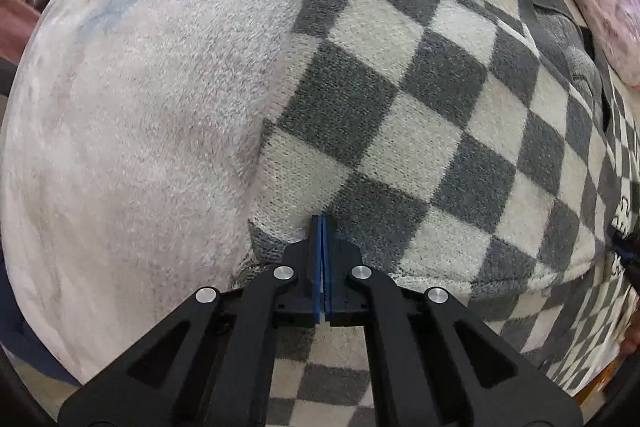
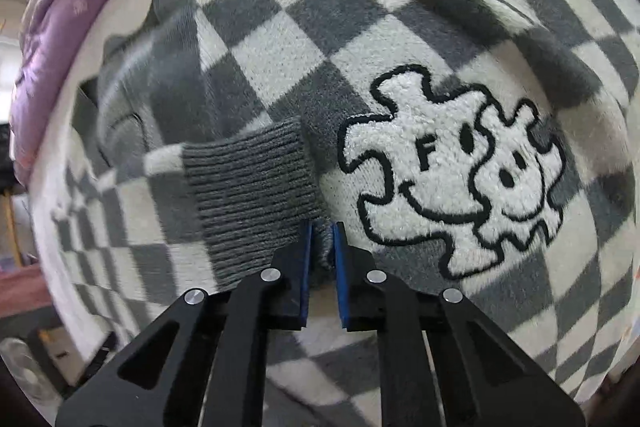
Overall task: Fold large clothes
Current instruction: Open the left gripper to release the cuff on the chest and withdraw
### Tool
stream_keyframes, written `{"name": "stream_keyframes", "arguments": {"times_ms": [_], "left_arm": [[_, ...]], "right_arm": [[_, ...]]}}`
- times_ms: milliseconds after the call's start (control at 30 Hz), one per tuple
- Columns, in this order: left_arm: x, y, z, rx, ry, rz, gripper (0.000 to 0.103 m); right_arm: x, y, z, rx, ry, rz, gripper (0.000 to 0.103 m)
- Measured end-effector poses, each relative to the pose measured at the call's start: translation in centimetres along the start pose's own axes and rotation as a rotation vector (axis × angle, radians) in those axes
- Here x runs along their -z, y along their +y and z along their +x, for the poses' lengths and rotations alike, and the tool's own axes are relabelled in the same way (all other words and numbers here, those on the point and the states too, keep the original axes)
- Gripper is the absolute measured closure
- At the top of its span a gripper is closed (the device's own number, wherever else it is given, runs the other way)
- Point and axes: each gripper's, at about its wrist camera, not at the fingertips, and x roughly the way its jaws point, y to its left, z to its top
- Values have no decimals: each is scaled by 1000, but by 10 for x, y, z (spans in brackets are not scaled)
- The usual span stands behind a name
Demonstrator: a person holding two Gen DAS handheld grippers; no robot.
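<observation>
The left gripper [image 1: 322, 223] points down with its jaws pressed together, nothing visibly between them, over the near edge of the checked sweater [image 1: 420, 115]. The right gripper [image 2: 322, 227] pinches the ribbed cuff [image 2: 252, 195] beside a white patch [image 2: 452, 179]. The sweater lies on a pale fuzzy blanket [image 1: 140, 115], with purple bedding [image 2: 60, 27] beyond.
</observation>
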Motion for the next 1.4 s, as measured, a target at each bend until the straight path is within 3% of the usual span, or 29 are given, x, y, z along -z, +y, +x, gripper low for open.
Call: {"name": "stream_keyframes", "arguments": {"times_ms": [100,200,300,367,500,533,567,667,800,933,1000,1067,1133,1333,1400], "left_arm": [[0,4,-5,10,-6,-20,102],[-11,5,-26,26,-15,-16,101],[-36,-4,-52,76,-106,12,100],[-57,-12,-55,115,-149,19,100],[-97,-37,-31,125,-204,56,100],[-114,-38,-15,117,-206,65,100],[-124,-38,1,92,-204,64,101],[-137,-33,19,152,-186,41,100],[-119,-27,-5,123,-163,64,99],[-64,-17,-27,107,-92,74,99],[-30,-10,-17,28,-22,53,99],[-8,-2,4,28,-1,33,101],[-3,-1,0,25,-40,42,101],[-2,-5,-32,-1,-18,46,98],[2,-7,-44,-8,-12,52,80]], "right_arm": [[-5,13,-6,48,6,-35,89],[-8,28,-32,31,-49,-77,89],[-14,47,-57,4,-135,-145,89],[-20,62,-59,-63,-147,-171,89],[-31,86,-28,-118,-84,-246,91],[-30,92,-15,-109,-64,-257,92],[-30,91,8,-34,-4,-260,99],[-29,77,14,-65,4,-196,100],[-22,74,2,-16,85,-149,102],[-2,84,-7,14,137,-201,99],[10,84,9,53,186,-216,100],[16,80,22,43,151,-223,102],[16,79,21,36,148,-204,102],[21,90,-20,18,142,-251,97],[27,95,-35,2,138,-261,97]]}}
